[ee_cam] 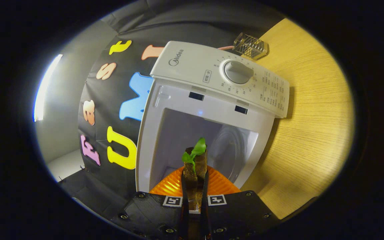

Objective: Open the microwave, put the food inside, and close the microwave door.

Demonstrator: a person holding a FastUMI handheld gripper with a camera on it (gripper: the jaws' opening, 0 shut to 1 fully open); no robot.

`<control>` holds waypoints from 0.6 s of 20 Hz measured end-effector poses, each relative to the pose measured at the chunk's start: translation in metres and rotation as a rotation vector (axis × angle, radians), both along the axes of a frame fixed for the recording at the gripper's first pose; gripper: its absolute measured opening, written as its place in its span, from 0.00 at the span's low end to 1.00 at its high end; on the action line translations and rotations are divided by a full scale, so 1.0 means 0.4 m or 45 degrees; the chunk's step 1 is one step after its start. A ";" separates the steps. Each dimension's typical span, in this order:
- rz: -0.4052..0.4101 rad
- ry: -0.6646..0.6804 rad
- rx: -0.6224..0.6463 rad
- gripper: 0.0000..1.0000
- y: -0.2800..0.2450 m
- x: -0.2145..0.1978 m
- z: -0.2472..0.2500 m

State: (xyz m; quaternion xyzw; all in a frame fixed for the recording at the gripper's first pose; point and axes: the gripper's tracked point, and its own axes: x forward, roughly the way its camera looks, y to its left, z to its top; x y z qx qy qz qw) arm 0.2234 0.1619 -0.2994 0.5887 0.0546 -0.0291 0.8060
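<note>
Gripper (194, 181) clamped on a brown food piece with a green leaf (195, 160), above an orange plate (218, 183), facing the open white microwave (212, 110).

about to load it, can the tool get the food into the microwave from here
Probably yes: the tool is shut on the food over the orange plate, and the microwave cavity ahead stands open.

Jaws of the gripper (194, 181) pinch the food (195, 163) before the open microwave (212, 110).
</note>
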 end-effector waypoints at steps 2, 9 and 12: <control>-0.028 0.032 0.012 0.13 -0.004 0.025 -0.026; -0.140 0.080 0.029 0.14 -0.016 0.093 -0.058; -0.177 0.102 0.013 0.13 -0.017 0.125 -0.069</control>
